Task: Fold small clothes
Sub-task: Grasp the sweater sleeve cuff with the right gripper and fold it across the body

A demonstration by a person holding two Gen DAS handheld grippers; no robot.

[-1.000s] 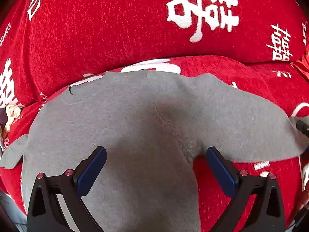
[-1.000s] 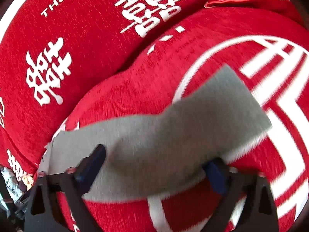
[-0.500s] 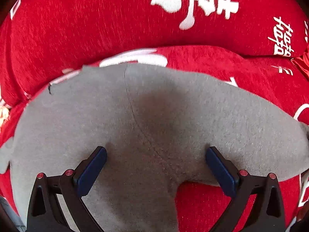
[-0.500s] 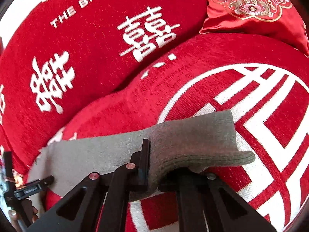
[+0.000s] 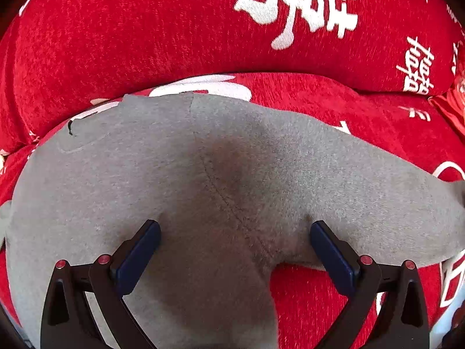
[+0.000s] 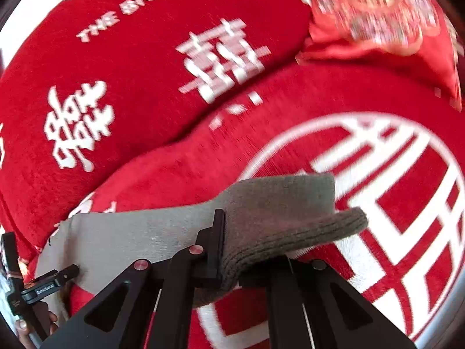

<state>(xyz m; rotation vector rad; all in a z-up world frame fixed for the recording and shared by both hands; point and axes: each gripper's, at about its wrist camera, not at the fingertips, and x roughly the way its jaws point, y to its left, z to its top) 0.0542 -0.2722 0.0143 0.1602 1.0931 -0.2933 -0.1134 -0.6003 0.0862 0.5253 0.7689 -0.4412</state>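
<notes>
Right wrist view: right gripper (image 6: 225, 250), jaws just clamped on the grey knit garment's ribbed cuff (image 6: 290, 232) at lower centre, could lose it if tugged.

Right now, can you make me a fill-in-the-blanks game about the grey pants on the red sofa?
1. The right gripper is shut on the pants' ____ cuff.
2. The left gripper has its jaws ____ over the pants.
3. The sofa cover is ____ with white writing.

Missing words: ribbed; open; red
</notes>
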